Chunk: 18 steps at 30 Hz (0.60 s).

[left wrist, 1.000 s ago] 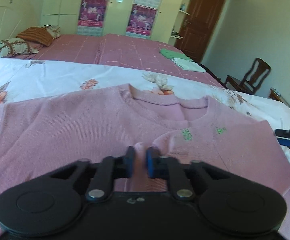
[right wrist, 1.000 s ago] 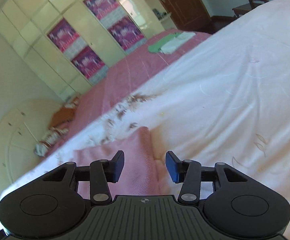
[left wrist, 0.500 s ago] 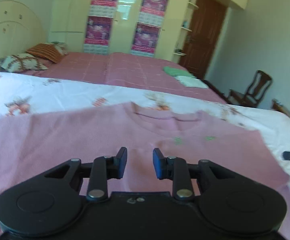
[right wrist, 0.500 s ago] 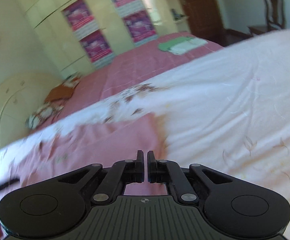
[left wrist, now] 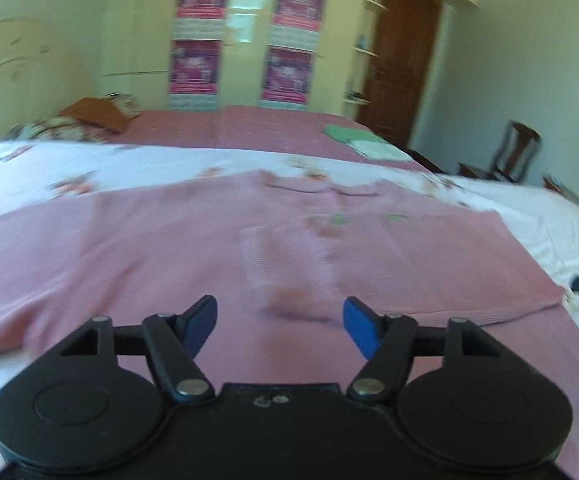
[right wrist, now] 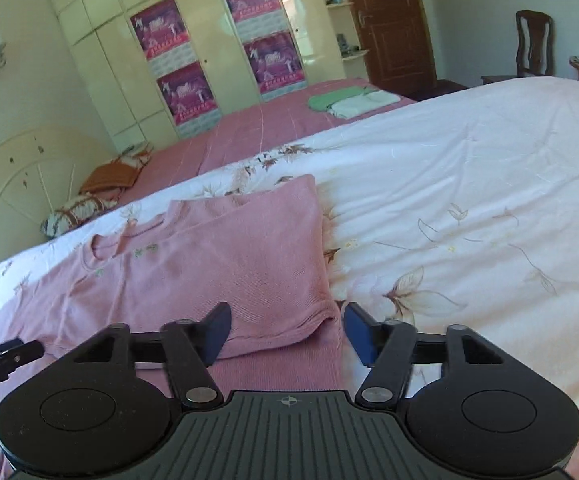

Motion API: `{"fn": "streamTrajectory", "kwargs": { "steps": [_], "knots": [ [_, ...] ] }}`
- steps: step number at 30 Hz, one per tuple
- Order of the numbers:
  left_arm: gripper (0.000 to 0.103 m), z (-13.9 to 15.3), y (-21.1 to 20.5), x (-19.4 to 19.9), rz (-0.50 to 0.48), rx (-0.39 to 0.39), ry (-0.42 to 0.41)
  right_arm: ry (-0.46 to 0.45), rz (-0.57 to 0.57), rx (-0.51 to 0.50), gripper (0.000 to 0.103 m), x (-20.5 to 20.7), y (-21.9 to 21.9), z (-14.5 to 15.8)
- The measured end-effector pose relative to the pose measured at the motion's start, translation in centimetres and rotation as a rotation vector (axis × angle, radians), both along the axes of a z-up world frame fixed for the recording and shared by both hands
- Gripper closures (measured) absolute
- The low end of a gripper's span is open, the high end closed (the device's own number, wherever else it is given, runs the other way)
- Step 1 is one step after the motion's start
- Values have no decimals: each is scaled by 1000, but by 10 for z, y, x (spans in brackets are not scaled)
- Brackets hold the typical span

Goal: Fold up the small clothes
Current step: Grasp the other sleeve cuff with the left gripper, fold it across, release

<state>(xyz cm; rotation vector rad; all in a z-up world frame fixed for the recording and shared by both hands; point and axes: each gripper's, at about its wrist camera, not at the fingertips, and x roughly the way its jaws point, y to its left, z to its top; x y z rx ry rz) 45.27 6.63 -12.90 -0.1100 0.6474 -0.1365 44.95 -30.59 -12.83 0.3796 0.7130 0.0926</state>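
Both pairs of fingers have spread since a moment ago, so the left gripper (left wrist: 280, 324) and right gripper (right wrist: 287, 330) now gape wide and empty over the pink sweater (right wrist: 209, 272), which lies just ahead on the floral bedspread (right wrist: 469, 208), its folded-in sleeve edge between the right fingers.

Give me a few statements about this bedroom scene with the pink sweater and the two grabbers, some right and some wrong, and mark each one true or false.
1. The pink sweater lies on a white flowered bedspread. True.
2. The right gripper is clamped shut on the sweater. False: its jaws stand apart and hold nothing.
3. The left gripper is open. True.
4. The green cloth lies on top of the sweater. False: it lies far off, on the pink bed cover behind.
5. The brown door stands wide open. False: it is shut.
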Motion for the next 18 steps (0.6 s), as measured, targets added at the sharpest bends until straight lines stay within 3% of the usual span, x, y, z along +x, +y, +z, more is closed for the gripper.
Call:
{"fn": "streamTrajectory", "kwargs": {
  "steps": [5,7,10,13,16,18],
  "knots": [
    [44,5,133,-45,334,-109,24,14,1,16,42,-25,6,-1],
    [47,6,191,-60,489,-166,57,29,-47,18,42,-29,6,-4],
    [48,3,266,-91,674,-297,44,61,-168,-21,42,-28,11,-5],
    [48,-6,315,-104,772,-421,39,80,-236,33,42,-21,19,-6],
    [50,-17,348,-109,832,-568,3,86,-219,59,42,-13,39,-2],
    [50,-22,364,-104,851,-612,-27,81,-204,65,42,-10,54,2]
  ]
}}
